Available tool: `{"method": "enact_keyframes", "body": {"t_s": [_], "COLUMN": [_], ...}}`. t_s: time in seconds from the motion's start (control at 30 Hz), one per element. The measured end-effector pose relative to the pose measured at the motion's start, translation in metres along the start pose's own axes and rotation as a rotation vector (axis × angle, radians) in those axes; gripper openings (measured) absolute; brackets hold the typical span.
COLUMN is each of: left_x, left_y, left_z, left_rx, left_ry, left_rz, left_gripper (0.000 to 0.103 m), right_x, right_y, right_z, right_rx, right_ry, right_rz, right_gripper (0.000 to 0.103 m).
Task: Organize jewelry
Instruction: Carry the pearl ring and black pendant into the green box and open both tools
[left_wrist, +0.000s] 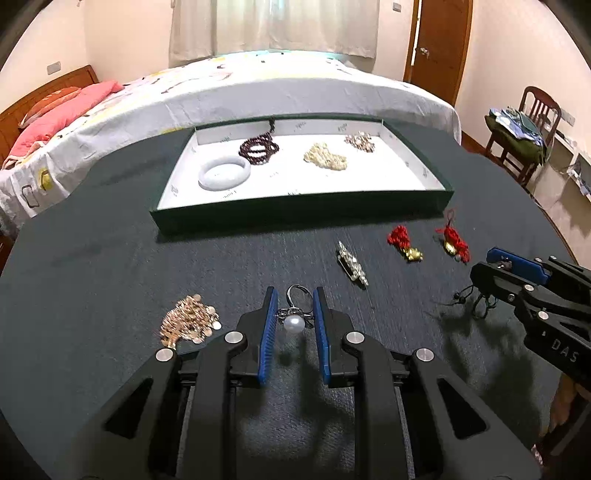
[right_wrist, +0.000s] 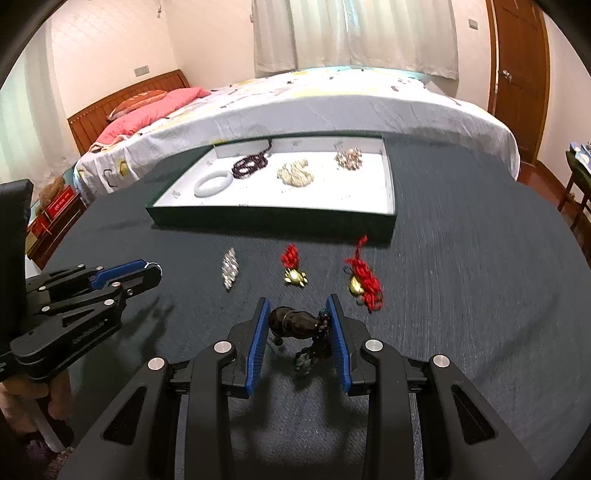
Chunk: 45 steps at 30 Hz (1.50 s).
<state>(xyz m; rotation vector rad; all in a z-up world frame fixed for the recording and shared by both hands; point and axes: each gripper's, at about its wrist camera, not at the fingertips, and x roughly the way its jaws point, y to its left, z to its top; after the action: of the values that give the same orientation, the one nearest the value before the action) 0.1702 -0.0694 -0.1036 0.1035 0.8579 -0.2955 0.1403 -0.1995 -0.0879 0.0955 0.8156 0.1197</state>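
Observation:
My left gripper (left_wrist: 295, 295) is shut on a pearl ring (left_wrist: 294, 320), lifted a little above the dark tablecloth (left_wrist: 110, 266). My right gripper (right_wrist: 297, 305) is shut on a black bead pendant (right_wrist: 295, 325) whose cords dangle below. The green tray with a white floor (left_wrist: 388, 173) lies ahead and holds a white bangle (left_wrist: 224, 172), a dark red bead bracelet (left_wrist: 258, 146), a cream bead pile (left_wrist: 325, 157) and a pinkish bead cluster (left_wrist: 360, 142). On the cloth lie a gold coin chain (left_wrist: 190, 319), a crystal brooch (left_wrist: 352, 264) and two red-corded gold charms (left_wrist: 404, 243) (left_wrist: 454, 243).
A bed (left_wrist: 258, 88) with a patterned sheet and pink pillows stands just behind the table. A wooden chair (left_wrist: 524, 133) piled with cloth is at the right, near a brown door (left_wrist: 439, 44). Red boxes (right_wrist: 55, 214) sit on the floor at the left.

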Motion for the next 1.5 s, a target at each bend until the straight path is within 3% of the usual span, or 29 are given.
{"method": "enact_keyframes", "body": {"t_s": [0.43,0.7,0.93,1.1,1.23,1.5], "left_x": [-0.011,-0.011,0.020,0.064,0.111,0.157], "left_y": [0.010,0.012,0.009,0.009,0.013,0.017], "left_z": [0.032,0.083,0.136,0.148,0.150,0.144], "left_rx": [-0.022,-0.028,-0.029,-0.037,-0.060,-0.061], "left_ry": [-0.086,-0.184,-0.235,-0.182,-0.081,0.064], "left_rz": [-0.003,-0.004,-0.002,0.020,0.029,0.060], "left_gripper": [0.019,0.020,0.020,0.020,0.020,0.020], "right_x": [-0.018,-0.018,0.009,0.055,0.097,0.143], "right_y": [0.010,0.010,-0.001,-0.017,-0.029,-0.043], "right_z": [0.044,0.088,0.129,0.141,0.140,0.135], "right_rx": [-0.034,-0.061,-0.064,-0.043,-0.017,0.011], "right_ry": [-0.102,-0.191,-0.235,-0.189,-0.101,0.015], "right_rz": [0.021,0.007,-0.015,-0.041,-0.039,-0.054], "right_gripper": [0.032,0.032,0.032,0.032,0.032,0.032]}}
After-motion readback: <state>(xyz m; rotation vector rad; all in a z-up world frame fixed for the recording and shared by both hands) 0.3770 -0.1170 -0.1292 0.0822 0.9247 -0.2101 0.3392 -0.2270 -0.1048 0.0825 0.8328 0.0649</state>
